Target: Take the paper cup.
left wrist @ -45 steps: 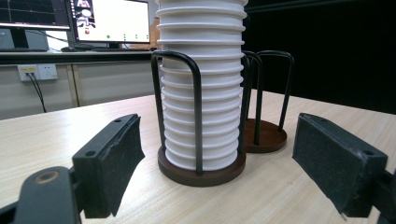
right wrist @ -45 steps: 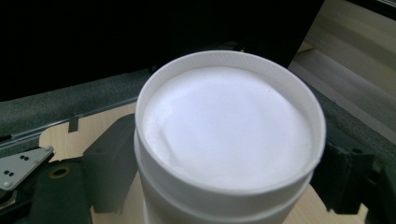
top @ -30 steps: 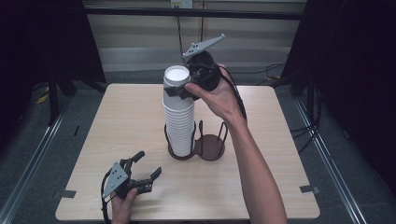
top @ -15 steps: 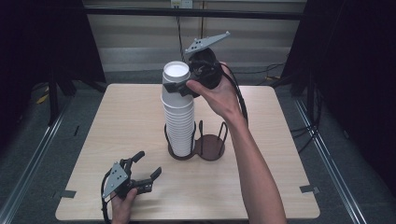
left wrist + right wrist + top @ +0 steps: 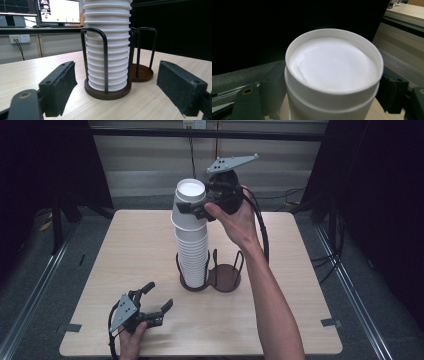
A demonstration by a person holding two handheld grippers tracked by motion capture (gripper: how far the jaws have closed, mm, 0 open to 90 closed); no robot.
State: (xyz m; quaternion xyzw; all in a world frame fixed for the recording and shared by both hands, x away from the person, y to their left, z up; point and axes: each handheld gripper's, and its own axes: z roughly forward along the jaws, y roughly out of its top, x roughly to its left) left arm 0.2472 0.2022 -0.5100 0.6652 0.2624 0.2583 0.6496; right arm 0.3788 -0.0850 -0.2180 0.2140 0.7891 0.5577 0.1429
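At the bottom left of the high view, the left claw (image 5: 159, 301) rests low on the pale wooden tabletop (image 5: 300, 285), held by a hand (image 5: 131, 340) at the frame's lower edge. Its jaws stand apart with nothing between them, and its pads (image 5: 62, 85) in the left claw view frame the holder ahead without touching it.

Near the middle of the high view sits a dark double cup holder (image 5: 224, 279) with upright wire loops. Its left ring carries a tall stack of white cups (image 5: 192, 255), mouths down and bases up, while its right ring (image 5: 141, 72) shows a bare brown base.

Farther up, at the upper centre of the frame, the right claw (image 5: 192, 211) reaches in from the right and grips the top cup (image 5: 189, 202) of the stack by its sides. That cup sits tilted and slightly raised above the cups below. In the right claw view, the cup's white base (image 5: 333, 62) faces upward, with a black jaw on either flank, pads pressing its wall.
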